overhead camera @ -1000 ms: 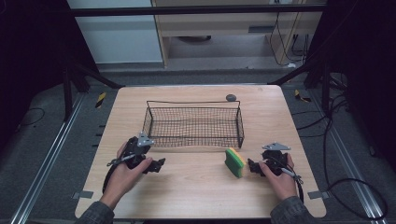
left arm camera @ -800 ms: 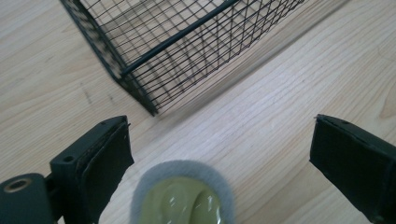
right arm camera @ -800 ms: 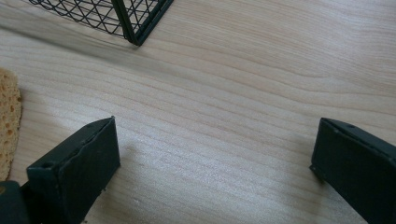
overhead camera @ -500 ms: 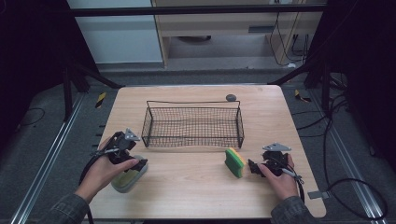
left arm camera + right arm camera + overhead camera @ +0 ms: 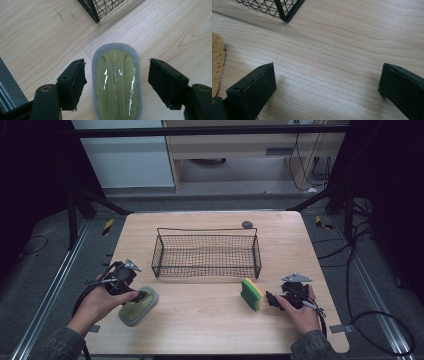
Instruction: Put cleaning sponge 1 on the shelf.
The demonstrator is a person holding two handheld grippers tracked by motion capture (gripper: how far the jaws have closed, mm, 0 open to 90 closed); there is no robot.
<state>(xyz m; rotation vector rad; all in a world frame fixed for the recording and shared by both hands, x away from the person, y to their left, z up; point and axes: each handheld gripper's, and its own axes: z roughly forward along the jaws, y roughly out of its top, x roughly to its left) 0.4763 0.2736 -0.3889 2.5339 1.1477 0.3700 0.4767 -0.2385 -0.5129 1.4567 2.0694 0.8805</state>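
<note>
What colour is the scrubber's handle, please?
Glossy pale green handle, clearest in the left gripper view.

Scrubber pad [image 5: 137, 305] front-left of the wire basket [image 5: 207, 254]; sponge [image 5: 251, 293] front-right, both on the table [image 5: 210, 330]

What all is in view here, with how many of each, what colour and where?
scrub pad: 1, pale green top on a grey base, flat on the table's near left, between the left jaws, pads not touching it.
sponge: 1, green and yellow, near right, in front of the basket's right end.
wire basket: 1, black, mid-table.
small round object: 1, dark, behind the basket.
table: 1, light wood.
left hand-held gripper: 1, black, jaws just closing around the scrub pad.
right hand-held gripper: 1, black, open beside the sponge.
</note>
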